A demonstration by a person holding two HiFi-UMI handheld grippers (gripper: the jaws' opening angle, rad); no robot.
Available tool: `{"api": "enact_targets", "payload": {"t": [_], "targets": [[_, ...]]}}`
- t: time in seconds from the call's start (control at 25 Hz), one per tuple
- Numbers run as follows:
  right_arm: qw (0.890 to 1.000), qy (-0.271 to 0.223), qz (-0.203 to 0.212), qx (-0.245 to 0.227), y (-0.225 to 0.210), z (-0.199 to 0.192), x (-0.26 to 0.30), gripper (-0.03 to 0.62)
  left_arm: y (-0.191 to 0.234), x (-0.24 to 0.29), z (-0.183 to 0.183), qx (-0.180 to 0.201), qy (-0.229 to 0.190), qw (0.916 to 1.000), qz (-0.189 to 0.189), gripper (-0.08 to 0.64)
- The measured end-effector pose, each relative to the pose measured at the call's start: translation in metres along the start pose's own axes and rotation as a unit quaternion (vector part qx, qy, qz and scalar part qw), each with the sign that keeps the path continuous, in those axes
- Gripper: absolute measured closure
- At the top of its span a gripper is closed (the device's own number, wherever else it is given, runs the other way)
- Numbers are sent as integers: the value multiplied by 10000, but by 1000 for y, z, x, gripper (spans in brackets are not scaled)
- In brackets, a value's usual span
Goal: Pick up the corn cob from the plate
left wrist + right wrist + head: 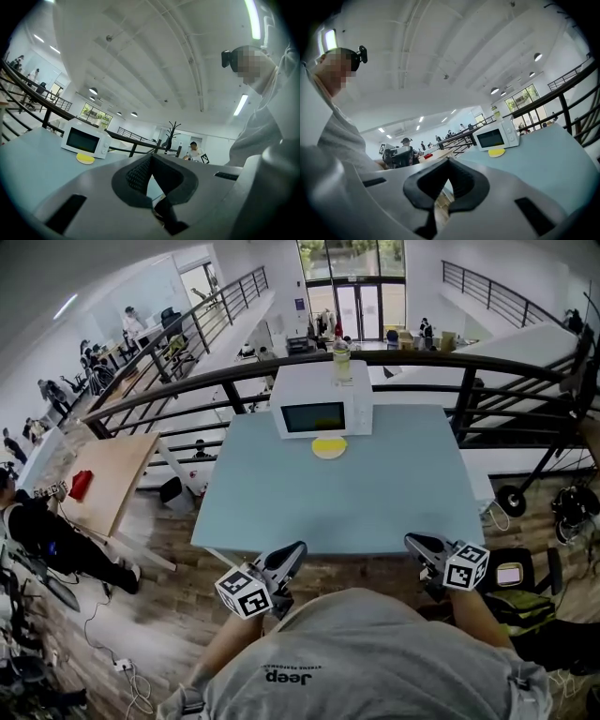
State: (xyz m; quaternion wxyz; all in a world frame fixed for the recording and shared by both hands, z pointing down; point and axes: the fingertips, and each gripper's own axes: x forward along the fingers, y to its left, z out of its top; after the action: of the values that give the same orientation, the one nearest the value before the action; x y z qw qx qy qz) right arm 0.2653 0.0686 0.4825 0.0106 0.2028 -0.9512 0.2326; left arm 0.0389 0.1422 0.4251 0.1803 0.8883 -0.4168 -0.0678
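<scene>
- Basically nothing is done yet: the plate (329, 447) sits at the far side of the table (394, 502), just in front of the microwave (319, 399), untouched.
- Cob: it should be on that plate, but at this range it can't be told apart from the yellow plate in any view.
- Left gripper (296, 549) and right gripper (412, 541) both hang at the near table edge, close to the person's torso and well apart from the plate.
- Left gripper: jaws pressed together at the tips, nothing between them.
- Right gripper: same, closed and empty.
- Left to do, by my read: reach across the table, spread one gripper's jaws, close on the cob, lift it off the plate.
- Room: the tabletop between grippers and plate is bare, so a straight run from near to far looks free.
- Far side is tight: the microwave stands right behind the plate and would stop any overshoot. A jar (341, 360) sits on top of it, and the rail (422, 360) runs behind.
- Left and right of the plate the table is bare, so a side approach has room. Both side edges are well apart from the plate.
- Risk call: the plate looks loose, and a low push could slide it into the microwave.
</scene>
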Motion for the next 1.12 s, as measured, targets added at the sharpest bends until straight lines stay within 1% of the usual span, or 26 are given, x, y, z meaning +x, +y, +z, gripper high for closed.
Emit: {"api": "enact_targets", "payload": {"t": [0.2, 0.32, 0.44, 0.56, 0.68, 0.84, 0.96, 1.12], "targets": [[9999, 27, 30, 105, -11, -4, 5, 581, 7, 10, 3, 20, 89, 10000, 29, 541], [9998, 79, -29, 164, -22, -6, 18, 581, 24, 14, 2, -143, 47, 9999, -12, 541], [9998, 119, -95, 139, -28, -4, 39, 581, 50, 16, 1, -215, 77, 9997, -108, 541], [9996, 136, -253, 80, -37, 3, 69, 581, 87, 20, 10, -267, 54, 9994, -229, 541], [9990, 122, -421, 22, -47, 15, 106, 581, 129, 28, 25, -326, 33, 9985, -437, 541], [9976, 103, -687, 11, -60, 35, 166, 581, 190, 40, 54, -318, 122, 9966, -752, 541], [9965, 87, -836, -7, -66, 52, 211, 581, 233, 45, 82, -222, 178, 9947, -988, 541], [9948, 181, -1003, -33, -74, 67, 265, 581, 289, 47, 108, -300, 196, 9930, -1125, 541]]}}
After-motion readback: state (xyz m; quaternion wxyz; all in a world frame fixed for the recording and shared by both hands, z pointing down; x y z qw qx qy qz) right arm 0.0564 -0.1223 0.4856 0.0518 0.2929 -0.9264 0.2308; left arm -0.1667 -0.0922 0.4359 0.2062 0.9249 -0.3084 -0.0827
